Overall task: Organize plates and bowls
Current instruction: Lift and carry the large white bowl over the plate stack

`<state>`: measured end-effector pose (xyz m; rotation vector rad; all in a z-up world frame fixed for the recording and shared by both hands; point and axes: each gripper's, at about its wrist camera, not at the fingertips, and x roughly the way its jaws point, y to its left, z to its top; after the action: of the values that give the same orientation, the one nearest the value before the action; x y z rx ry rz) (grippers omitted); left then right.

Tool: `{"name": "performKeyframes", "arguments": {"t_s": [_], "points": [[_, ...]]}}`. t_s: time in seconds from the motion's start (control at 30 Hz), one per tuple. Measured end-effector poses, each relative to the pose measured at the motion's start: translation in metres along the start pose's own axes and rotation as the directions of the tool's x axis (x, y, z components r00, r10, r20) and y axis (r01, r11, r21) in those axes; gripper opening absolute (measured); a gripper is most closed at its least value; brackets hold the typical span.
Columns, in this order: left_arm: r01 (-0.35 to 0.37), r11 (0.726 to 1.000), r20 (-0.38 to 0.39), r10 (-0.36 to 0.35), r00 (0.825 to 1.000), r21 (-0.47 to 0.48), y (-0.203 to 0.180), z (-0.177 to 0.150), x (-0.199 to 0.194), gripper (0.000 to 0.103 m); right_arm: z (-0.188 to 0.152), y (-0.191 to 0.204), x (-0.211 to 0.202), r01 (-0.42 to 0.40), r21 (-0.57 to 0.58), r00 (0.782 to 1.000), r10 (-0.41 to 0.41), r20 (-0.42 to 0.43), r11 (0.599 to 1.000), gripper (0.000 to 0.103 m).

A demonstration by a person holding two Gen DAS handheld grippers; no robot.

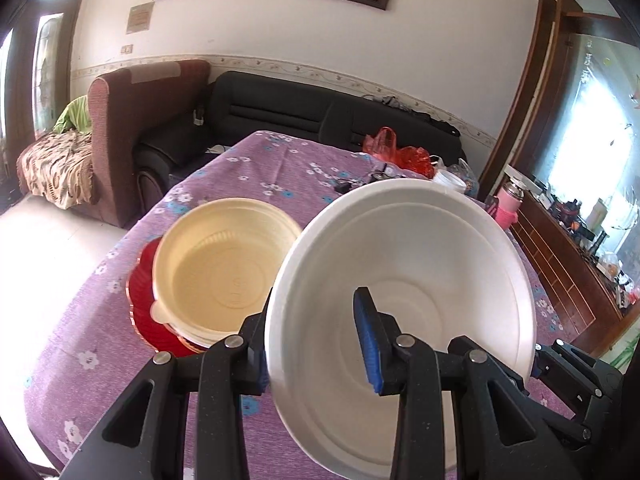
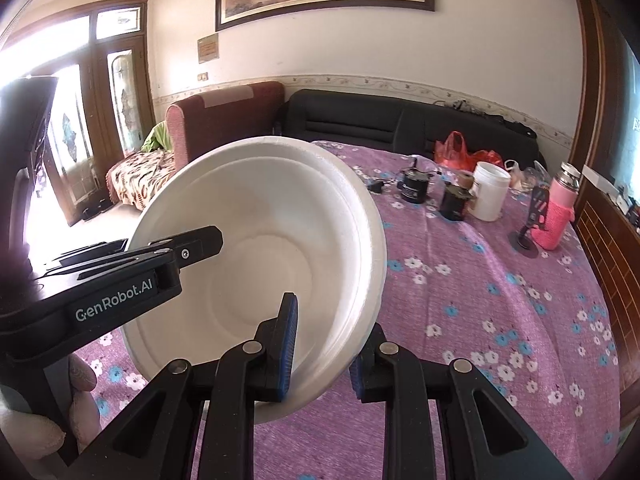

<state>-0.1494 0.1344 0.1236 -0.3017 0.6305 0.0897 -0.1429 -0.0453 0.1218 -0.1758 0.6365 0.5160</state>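
White bowl (image 1: 400,280) is hanging tilted in the air above the purple tabletop (image 1: 240,168), mouth facing the cameras, touching nothing below. Two grips are sharing it. Left hand-held gripper (image 1: 316,344) is pinching the near-left rim, one blue pad inside the wall, the other finger outside. Right hand-held gripper (image 2: 324,360) is pinching the lower-right rim the same way: one pad inside, its mate outside and under the lip. In the right wrist view the left unit is reaching in from the left edge, a finger lying over the bowl's inner wall.

Target is probably the cream bowl (image 1: 224,264), sitting on a red plate (image 1: 144,304) on the tabletop, just beside and left of the white bowl in the left wrist view. Cream bowl is a little blurred; whether more bowls are nested under it, cannot tell.

Doing it well, as I judge:
- Keeping both pinches light; the wall looks like thin foam and is likely denting or cracking under squeeze.
- Moving both hands together so the rim is not twisting.
- Levelling the bowl before lowering, centring over the cream bowl, then easing down to nest.
- Releasing one grip at a time once seated.

Clutter at the tabletop's far end, white tub (image 2: 490,190) and pink flask (image 2: 558,212), is sitting well apart from the bowl.
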Motion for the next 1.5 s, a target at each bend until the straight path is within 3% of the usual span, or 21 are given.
{"name": "performKeyframes", "arguments": {"t_s": [0.43, 0.63, 0.8, 1.13, 1.5], "points": [[-0.120, 0.992, 0.014, 0.120, 0.993, -0.026, 0.053, 0.048, 0.012, 0.034, 0.055, 0.043, 0.047, -0.092, -0.044, 0.995, 0.091, -0.028, 0.995, 0.025], [-0.167, 0.984, -0.044, 0.164, 0.986, -0.066, 0.082, 0.052, 0.038, 0.034, 0.074, 0.063, 0.082, -0.114, -0.065, 0.991, 0.108, -0.085, 0.991, 0.025], [-0.190, 0.978, -0.083, 0.183, 0.980, -0.091, 0.103, 0.048, 0.052, 0.034, 0.075, 0.071, 0.115, -0.165, -0.046, 0.975, 0.156, -0.156, 0.985, 0.025], [-0.207, 0.974, -0.138, 0.193, 0.971, -0.094, 0.117, 0.042, 0.077, 0.034, 0.067, 0.072, 0.150, -0.176, -0.026, 0.961, 0.166, -0.219, 0.984, 0.025], [-0.221, 0.968, -0.134, 0.204, 0.970, -0.118, 0.121, 0.040, 0.081, 0.038, 0.063, 0.071, 0.154, -0.165, -0.018, 0.967, 0.158, -0.200, 0.986, 0.026]]}}
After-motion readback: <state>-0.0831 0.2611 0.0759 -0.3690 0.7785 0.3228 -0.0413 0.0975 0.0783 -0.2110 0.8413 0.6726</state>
